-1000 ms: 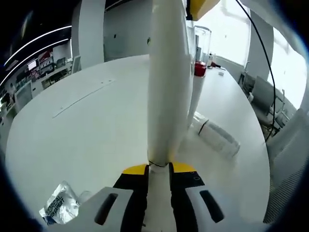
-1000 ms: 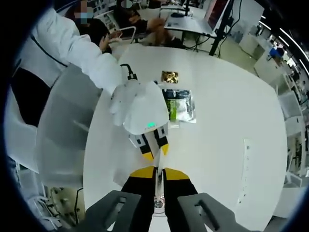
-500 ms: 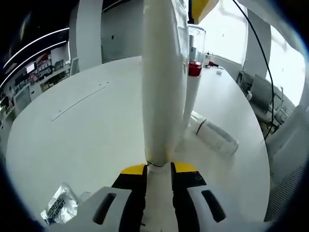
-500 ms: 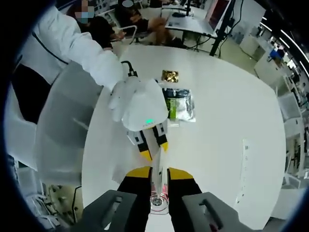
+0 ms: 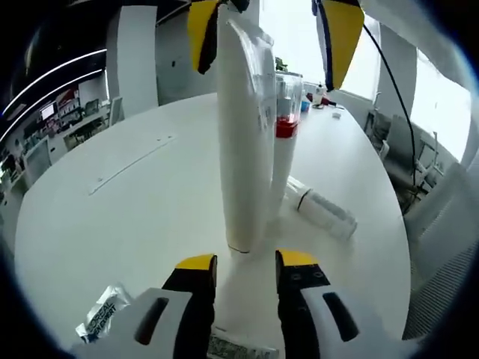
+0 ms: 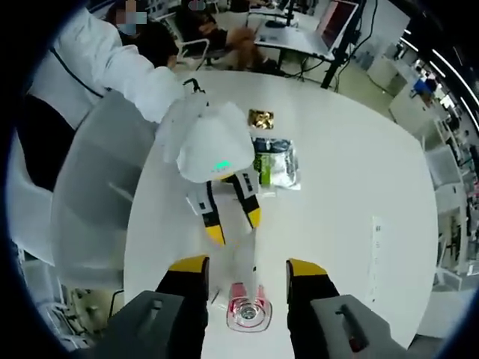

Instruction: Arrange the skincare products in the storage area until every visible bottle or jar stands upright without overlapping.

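Left gripper view: left claw [image 5: 243,263] spread apart before a tall white tube [image 5: 243,142] standing on the counter [image 5: 135,187]. Right claw [image 6: 248,268] also hangs apart above. Tube probably light, soft, tippy; grip low.

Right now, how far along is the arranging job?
Done: the white tube stands upright beside the clear bottle with a red band. In hand: nothing; the left gripper and the right gripper are both open. Left: the white bottle lies on its side on the table.
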The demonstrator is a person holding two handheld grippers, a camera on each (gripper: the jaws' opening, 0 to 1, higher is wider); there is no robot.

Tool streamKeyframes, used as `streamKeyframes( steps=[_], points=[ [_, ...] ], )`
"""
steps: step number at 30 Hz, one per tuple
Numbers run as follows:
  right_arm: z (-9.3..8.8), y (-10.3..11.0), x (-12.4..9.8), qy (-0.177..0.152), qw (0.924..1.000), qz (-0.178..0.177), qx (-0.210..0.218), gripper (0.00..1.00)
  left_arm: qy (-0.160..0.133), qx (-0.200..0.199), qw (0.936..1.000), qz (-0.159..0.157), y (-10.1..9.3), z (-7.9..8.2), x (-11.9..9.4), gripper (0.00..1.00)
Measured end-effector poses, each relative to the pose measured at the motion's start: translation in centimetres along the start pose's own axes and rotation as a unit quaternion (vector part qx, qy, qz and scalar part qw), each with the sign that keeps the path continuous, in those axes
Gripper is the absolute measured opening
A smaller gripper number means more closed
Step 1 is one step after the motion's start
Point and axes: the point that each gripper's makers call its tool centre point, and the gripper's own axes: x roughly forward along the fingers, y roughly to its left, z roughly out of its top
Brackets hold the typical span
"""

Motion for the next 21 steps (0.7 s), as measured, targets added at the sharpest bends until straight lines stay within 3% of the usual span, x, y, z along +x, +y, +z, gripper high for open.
streamKeyframes(
  steps=[8, 12, 17, 21],
  points=[
    [0.0, 0.4, -0.1, 0.002, 1.0000, -0.004, -0.001, 0.51, -0.002, 0.009, 0.9999, -0.003, -0.8, 0.5, -2.2, 0.51],
    [-0.1, 0.9, 0.0, 0.004, 1.0000, -0.004, -0.002, 0.60, 0.006, 0.014, 0.9998, -0.011, -1.4, 0.1, -3.3, 0.57],
    [-0.2, 1.1, -0.1, 0.000, 0.9999, -0.011, 0.002, 0.66, 0.017, 0.027, 0.9995, -0.004, -1.0, -0.6, -4.3, 0.70],
    [-0.5, 1.4, -0.3, 0.001, 0.9999, -0.016, 0.004, 0.69, 0.020, 0.022, 0.9996, 0.000, -1.2, -0.8, -5.4, 0.74]
  ],
)
